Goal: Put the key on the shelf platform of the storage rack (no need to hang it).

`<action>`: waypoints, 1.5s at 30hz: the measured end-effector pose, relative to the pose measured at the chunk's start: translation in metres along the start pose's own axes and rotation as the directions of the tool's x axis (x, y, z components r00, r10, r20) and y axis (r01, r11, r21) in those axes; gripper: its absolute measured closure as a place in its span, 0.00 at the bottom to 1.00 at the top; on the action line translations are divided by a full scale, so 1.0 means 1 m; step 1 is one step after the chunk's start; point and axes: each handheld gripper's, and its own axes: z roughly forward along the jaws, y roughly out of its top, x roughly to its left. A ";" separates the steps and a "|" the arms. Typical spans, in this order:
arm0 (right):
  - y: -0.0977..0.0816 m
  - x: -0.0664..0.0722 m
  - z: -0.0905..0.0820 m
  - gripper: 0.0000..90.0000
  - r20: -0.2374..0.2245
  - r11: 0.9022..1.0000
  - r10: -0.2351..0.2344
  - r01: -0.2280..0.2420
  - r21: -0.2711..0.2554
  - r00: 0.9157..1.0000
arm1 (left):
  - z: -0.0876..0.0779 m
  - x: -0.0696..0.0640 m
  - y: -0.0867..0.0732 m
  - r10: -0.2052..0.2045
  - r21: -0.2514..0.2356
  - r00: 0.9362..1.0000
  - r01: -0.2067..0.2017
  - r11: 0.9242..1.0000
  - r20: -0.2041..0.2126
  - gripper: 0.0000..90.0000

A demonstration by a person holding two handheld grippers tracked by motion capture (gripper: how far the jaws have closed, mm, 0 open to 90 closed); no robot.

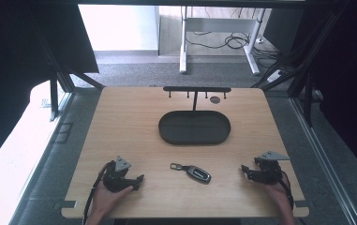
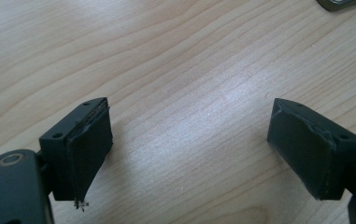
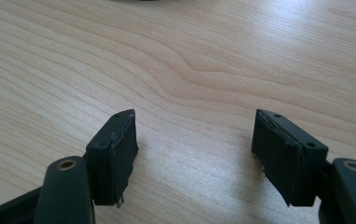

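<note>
Two hand-held grippers rest on a pale wooden worktop (image 1: 134, 122), one at each near corner, with a car key fob (image 1: 197, 173) lying between them. At the left, the left gripper (image 1: 137, 182) sits in a person's hand, its tips turned toward the middle of the worktop; in the left gripper view its two black fingers (image 2: 89, 149) stand wide apart with only bare wood between them. The fob, dark with a small metal ring at its left end, lies flat near the front edge, well apart from both grippers. Behind it, farther across the worktop, sits a black oval tray (image 1: 167, 133) with a slim black hook rack (image 1: 197, 89) rising at its back. At the right, the right gripper (image 1: 244, 170) points inward toward the fob, its fingers (image 3: 285, 156) likewise spread wide and holding nothing.
</note>
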 end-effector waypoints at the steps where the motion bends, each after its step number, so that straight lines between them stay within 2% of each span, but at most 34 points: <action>1: 0.000 -0.001 0.000 0.35 0.001 1.000 -0.002 0.002 0.004 1.000 | -0.003 0.000 0.001 0.007 -0.004 1.000 -0.007 1.000 -0.007 0.16; 5: 0.000 0.001 -0.002 0.35 -0.006 1.000 -0.001 0.001 0.009 1.000 | -0.010 0.002 -0.001 -0.007 -0.022 1.000 0.007 1.000 0.001 0.16; 9: 0.004 0.002 -0.008 0.36 -0.022 1.000 0.015 -0.015 0.008 1.000 | -0.018 0.003 0.000 0.003 -0.037 1.000 -0.003 0.999 0.010 0.16; 11: 0.005 0.003 -0.009 0.36 -0.032 1.000 0.013 -0.012 0.008 0.999 | -0.022 0.006 0.001 -0.016 -0.059 0.999 0.017 0.998 0.029 0.16; 12: 0.006 0.005 -0.010 0.36 -0.044 1.000 0.011 -0.010 0.005 0.999 | -0.023 0.007 0.002 -0.029 -0.071 0.999 0.032 0.997 0.046 0.17; 13: 0.007 0.006 -0.012 0.36 -0.075 1.000 0.028 -0.028 0.006 0.997 | -0.024 0.007 0.003 -0.031 -0.075 0.998 0.034 0.997 0.051 0.17; 17: 0.010 0.008 -0.015 0.36 -0.071 1.000 0.024 -0.023 0.011 0.997 | -0.021 0.004 0.002 -0.016 -0.061 0.999 0.019 0.998 0.052 0.18; 20: 0.018 0.010 -0.020 0.36 -0.072 1.000 0.001 0.000 0.011 0.997 | -0.019 0.002 0.002 -0.009 -0.047 0.998 0.012 0.999 0.064 0.18; 22: 0.030 0.011 -0.026 0.36 -0.091 1.000 -0.021 0.022 0.014 0.996 | -0.021 0.002 0.003 -0.004 -0.050 0.998 0.007 0.999 0.069 0.19; 25: 0.035 0.012 -0.026 0.36 -0.117 0.999 -0.027 0.031 0.034 0.993 | -0.022 0.002 0.003 -0.002 -0.050 0.996 0.006 0.999 0.086 0.19; 28: 0.052 0.016 -0.033 0.39 -0.143 0.994 -0.059 0.071 0.081 0.988 | -0.024 -0.003 0.000 0.047 -0.030 0.995 -0.044 0.999 0.083 0.19; 29: 0.052 0.016 -0.033 0.39 -0.143 0.994 -0.059 0.071 0.081 0.988 | -0.025 -0.004 0.000 0.052 -0.031 0.995 -0.050 0.998 0.091 0.19; 30: 0.063 0.020 -0.037 0.39 -0.165 0.992 -0.076 0.091 0.090 0.983 | -0.026 -0.004 -0.001 0.054 -0.033 0.994 -0.051 0.998 0.095 0.19; 32: 0.067 0.022 -0.038 0.39 -0.173 0.990 -0.087 0.105 0.098 0.981 | -0.027 -0.004 -0.002 0.056 -0.035 0.994 -0.053 0.998 0.095 0.19; 33: 0.076 0.028 -0.038 0.39 -0.178 0.985 -0.105 0.127 0.118 0.978 | -0.027 -0.004 -0.002 0.055 -0.035 0.994 -0.052 0.998 0.092 0.19; 34: 0.076 0.028 -0.038 0.39 -0.178 0.985 -0.105 0.127 0.118 0.978 | -0.027 -0.003 -0.002 0.052 -0.031 0.995 -0.050 0.998 0.086 0.19; 36: 0.083 0.033 -0.038 0.39 -0.189 0.980 -0.131 0.155 0.123 0.973 | -0.030 -0.003 -0.002 0.049 -0.032 0.996 -0.047 0.998 0.074 0.19; 39: 0.094 0.045 -0.037 0.39 -0.213 0.974 -0.165 0.193 0.116 0.963 | -0.036 -0.001 -0.003 0.023 -0.046 0.997 -0.020 0.999 0.073 0.19; 42: 0.100 0.050 -0.037 0.40 -0.215 0.970 -0.188 0.216 0.116 0.958 | -0.039 0.000 -0.002 -0.008 -0.049 0.998 0.011 0.999 0.068 0.19; 43: 0.105 0.054 -0.037 0.40 -0.219 0.966 -0.205 0.233 0.110 0.954 | -0.040 0.000 0.000 -0.009 -0.055 0.997 0.013 0.998 0.071 0.20; 45: 0.106 0.055 -0.037 0.40 -0.224 0.965 -0.210 0.238 0.106 0.952 | -0.040 -0.002 0.004 0.000 -0.059 0.997 0.004 0.998 0.074 0.20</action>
